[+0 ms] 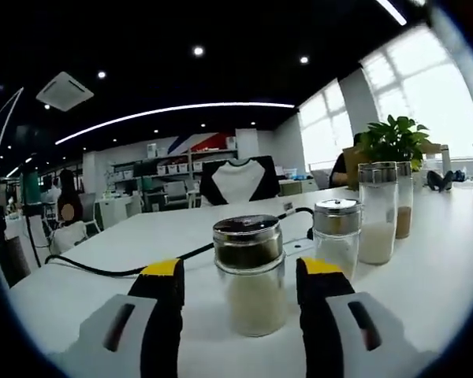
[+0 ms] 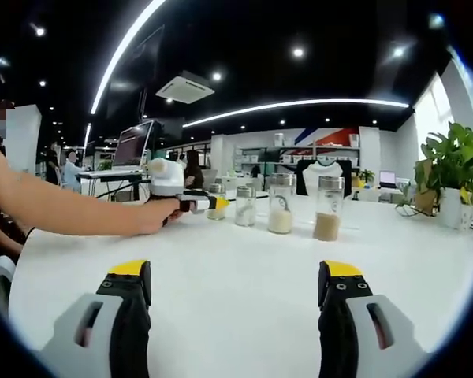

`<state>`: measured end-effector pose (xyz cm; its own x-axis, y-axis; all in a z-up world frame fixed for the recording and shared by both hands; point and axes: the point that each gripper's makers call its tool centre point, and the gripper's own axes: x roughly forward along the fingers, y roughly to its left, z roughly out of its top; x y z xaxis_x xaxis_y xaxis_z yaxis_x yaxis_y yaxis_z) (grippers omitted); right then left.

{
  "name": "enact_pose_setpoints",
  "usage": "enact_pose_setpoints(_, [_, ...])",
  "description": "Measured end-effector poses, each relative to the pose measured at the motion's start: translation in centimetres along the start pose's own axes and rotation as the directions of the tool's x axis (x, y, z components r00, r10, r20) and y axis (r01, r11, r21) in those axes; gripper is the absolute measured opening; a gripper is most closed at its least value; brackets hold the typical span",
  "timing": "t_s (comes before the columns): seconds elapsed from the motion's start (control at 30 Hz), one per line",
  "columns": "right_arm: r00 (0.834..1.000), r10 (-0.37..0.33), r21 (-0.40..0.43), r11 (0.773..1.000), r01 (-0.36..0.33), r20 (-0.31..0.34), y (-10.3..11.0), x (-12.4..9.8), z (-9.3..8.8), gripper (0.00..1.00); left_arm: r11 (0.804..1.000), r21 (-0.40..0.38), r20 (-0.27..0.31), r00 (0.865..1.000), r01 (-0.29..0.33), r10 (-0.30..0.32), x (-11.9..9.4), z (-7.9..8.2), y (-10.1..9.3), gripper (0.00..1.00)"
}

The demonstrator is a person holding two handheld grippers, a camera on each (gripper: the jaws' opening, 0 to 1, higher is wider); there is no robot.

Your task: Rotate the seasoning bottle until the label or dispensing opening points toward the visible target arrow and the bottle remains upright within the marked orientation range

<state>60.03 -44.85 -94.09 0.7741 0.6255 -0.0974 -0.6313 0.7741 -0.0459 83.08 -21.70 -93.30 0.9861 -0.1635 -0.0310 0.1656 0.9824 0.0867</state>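
Note:
The seasoning bottle [image 1: 251, 277], a short glass jar with a chrome lid and white powder, stands upright on the white table [image 1: 426, 268]. My left gripper [image 1: 240, 272] is open, with its yellow-tipped jaws on either side of the jar and a small gap at each side. In the right gripper view a person's hand [image 2: 159, 216] holds that left gripper [image 2: 218, 204] at the jar [image 2: 214, 213], which is partly hidden. My right gripper [image 2: 235, 276] hangs open over bare table, with nothing between its jaws.
A second short jar [image 1: 337, 236], a tall bottle of white powder [image 1: 378, 213] and a tall bottle of brown powder [image 1: 404, 201] stand in a row to the right. A black cable [image 1: 126, 270] crosses the table. A potted plant [image 1: 394, 142] sits behind.

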Motion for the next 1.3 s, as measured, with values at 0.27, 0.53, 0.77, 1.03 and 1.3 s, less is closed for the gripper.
enact_pose_setpoints(0.27, [1.000, 0.001, 0.008, 1.000, -0.001, 0.004, -0.1, 0.0, 0.0, 0.88, 0.997, 0.070, -0.043, 0.999, 0.030, -0.027, 1.2, -0.8, -0.5, 0.58])
enact_pose_setpoints(0.53, [1.000, 0.001, 0.020, 1.000, -0.001, 0.008, -0.2, 0.0, 0.1, 0.88, 0.997, 0.062, -0.024, 0.999, 0.040, -0.038, 1.4, -0.4, -0.6, 0.51])
enact_pose_setpoints(0.77, [1.000, -0.002, 0.030, 1.000, 0.002, 0.013, -0.3, -0.1, 0.1, 0.88, 0.999, 0.017, -0.019, 0.999, 0.041, -0.041, 1.2, -0.2, -0.6, 0.40])
enact_pose_setpoints(1.03, [1.000, -0.005, 0.038, 0.999, 0.004, 0.016, -0.4, -0.2, 0.1, 0.88, 0.999, -0.018, -0.012, 0.999, 0.042, -0.043, 1.0, -0.2, -0.5, 0.39])
enact_pose_setpoints(1.3, [1.000, -0.005, 0.042, 0.999, 0.004, 0.016, -0.5, -0.2, 0.1, 0.88, 1.000, -0.022, -0.008, 1.000, 0.019, -0.019, 0.0, -0.2, -0.3, 0.42])
